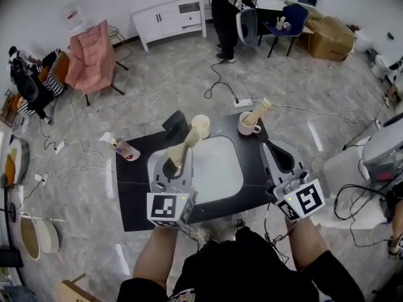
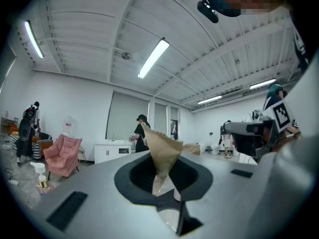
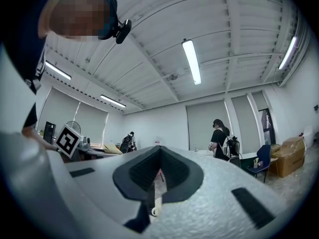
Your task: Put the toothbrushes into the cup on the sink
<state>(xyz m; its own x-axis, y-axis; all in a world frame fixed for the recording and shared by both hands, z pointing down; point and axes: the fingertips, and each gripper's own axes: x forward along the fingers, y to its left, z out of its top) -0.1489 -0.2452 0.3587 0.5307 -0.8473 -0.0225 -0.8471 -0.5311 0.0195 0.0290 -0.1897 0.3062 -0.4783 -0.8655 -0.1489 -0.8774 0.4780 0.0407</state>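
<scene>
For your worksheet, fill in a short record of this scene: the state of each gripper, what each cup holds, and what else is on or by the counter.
left gripper: shut on a paper-wrapped toothbrush
right gripper: shut, nothing between the jaws
mug: holds a second wrapped toothbrush, leaning
cream cup: upright at the basin's far edge, by the held toothbrush's tip
basin: white, set in a black counter
bottle: lying at the counter's far left corner

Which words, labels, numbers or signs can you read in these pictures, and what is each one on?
No word or number is readable.
Square markers on the left gripper and right gripper: black-and-white patterns, no letters.
Label on the bottle: too small to read.
</scene>
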